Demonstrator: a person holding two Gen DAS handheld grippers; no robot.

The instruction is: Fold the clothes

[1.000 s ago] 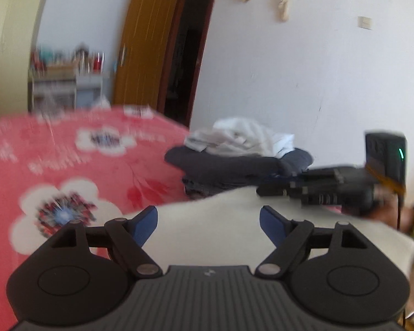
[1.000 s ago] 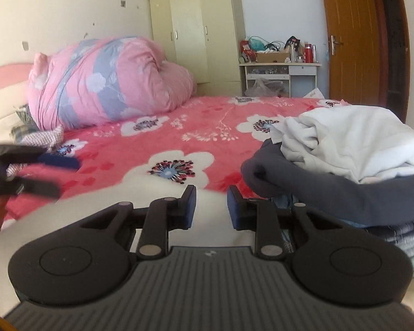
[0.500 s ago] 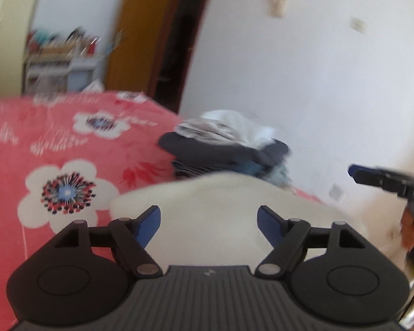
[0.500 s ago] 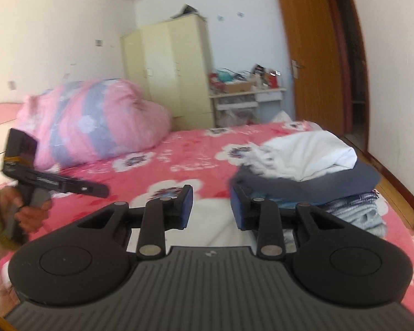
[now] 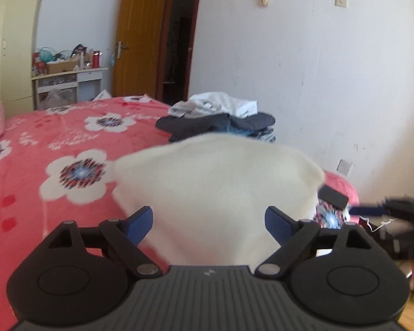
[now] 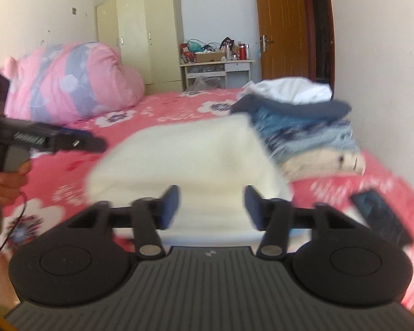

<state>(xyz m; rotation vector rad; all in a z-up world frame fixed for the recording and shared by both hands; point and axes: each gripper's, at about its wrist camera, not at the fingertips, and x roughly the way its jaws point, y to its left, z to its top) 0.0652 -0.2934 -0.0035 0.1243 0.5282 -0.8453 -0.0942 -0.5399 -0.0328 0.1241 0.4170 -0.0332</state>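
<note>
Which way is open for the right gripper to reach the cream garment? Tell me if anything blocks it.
Probably yes, straight ahead: the right gripper is open, the cream garment lies directly before its fingers on the bed, and nothing shows between them.

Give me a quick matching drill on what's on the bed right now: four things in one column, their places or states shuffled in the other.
Things:
1. cream-white folded garment
2. pink floral quilt bundle
3. black flat phone
4. crumpled white shirt

Places or states:
A. topping the dark stack of clothes
B. lying on the red bedspread, at the right edge of the right wrist view
C. directly ahead of both open grippers
D. heaped at the far left of the bed, by the wardrobe

Pairs: 1-C, 2-D, 3-B, 4-A
</note>
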